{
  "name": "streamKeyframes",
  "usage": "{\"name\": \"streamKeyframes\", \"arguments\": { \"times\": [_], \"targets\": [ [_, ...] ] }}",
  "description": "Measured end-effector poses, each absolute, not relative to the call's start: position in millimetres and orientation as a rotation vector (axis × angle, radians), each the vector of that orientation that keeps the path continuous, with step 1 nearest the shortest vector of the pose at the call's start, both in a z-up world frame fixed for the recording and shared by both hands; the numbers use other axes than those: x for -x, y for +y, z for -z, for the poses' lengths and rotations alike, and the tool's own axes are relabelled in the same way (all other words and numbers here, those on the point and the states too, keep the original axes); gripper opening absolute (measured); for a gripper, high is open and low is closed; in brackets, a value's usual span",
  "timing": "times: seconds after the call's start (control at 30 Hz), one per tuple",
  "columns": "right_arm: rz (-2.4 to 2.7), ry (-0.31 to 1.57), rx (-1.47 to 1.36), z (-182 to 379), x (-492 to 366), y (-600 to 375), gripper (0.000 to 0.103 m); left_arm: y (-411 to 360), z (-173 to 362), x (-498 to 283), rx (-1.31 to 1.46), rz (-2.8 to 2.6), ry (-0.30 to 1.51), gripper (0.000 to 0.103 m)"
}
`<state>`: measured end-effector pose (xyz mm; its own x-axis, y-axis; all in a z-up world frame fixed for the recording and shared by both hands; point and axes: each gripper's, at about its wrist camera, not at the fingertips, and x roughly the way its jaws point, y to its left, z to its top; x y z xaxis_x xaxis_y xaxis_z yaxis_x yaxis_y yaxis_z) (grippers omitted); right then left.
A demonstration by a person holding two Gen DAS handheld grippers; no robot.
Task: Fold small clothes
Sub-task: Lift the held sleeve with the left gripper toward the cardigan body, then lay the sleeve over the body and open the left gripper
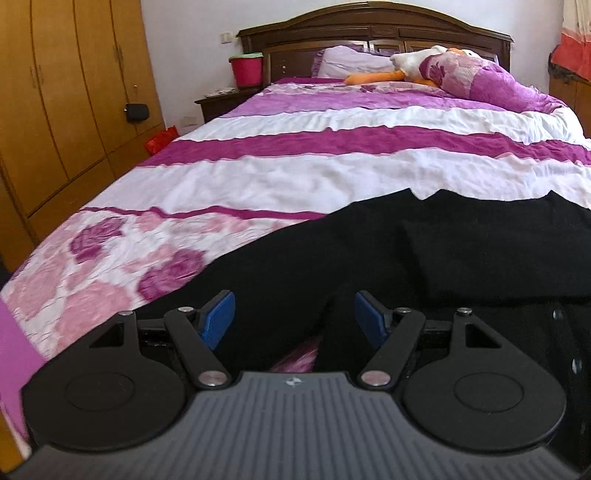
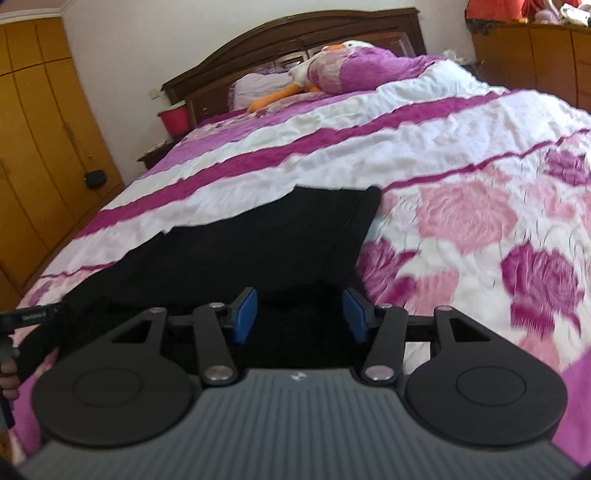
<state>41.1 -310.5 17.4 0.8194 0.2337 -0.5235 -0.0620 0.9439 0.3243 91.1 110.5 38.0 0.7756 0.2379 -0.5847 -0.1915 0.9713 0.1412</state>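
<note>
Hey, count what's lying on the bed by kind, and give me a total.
Black garment: 1
Plush duck: 1
Pillow: 1
Rolled purple quilt: 1
Total: 4

No readable text, small logos on grippers too blurred

A purple-and-white striped, rose-printed bedspread [image 1: 295,170] covers the bed, with a plush duck [image 1: 413,64] and lilac pillow [image 1: 347,61] near its dark headboard [image 1: 369,22], a red bucket [image 1: 246,70] beside it, and yellow wardrobes [image 1: 62,92] alongside.
</note>
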Motion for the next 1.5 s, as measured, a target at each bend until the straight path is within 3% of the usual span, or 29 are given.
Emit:
{"name": "streamKeyframes", "arguments": {
  "times": [0.5, 0.83, 0.97, 1.33, 1.5],
  "targets": [
    [-0.144, 0.634, -0.284, -5, -1, -290, 0.053, 183, -20, -18, -0.023, -0.383, 0.695, 0.076],
    [-0.092, 0.713, -0.276, 26, -5, -285, 0.053, 184, 20, -19, -0.168, -0.42, 0.717, 0.077],
    [-0.092, 0.702, -0.26, 29, -6, -282, 0.054, 187, 33, -29, -0.22, -0.546, 0.692, 0.083],
    [-0.103, 0.692, -0.323, 36, -5, -290, 0.054, 222, 32, -26, -0.123, -0.674, 0.638, 0.083],
    [-0.099, 0.695, -0.331, 36, -8, -289, 0.056, 216, 35, -32, -0.214, -0.655, 0.641, 0.082]
  ]
}}
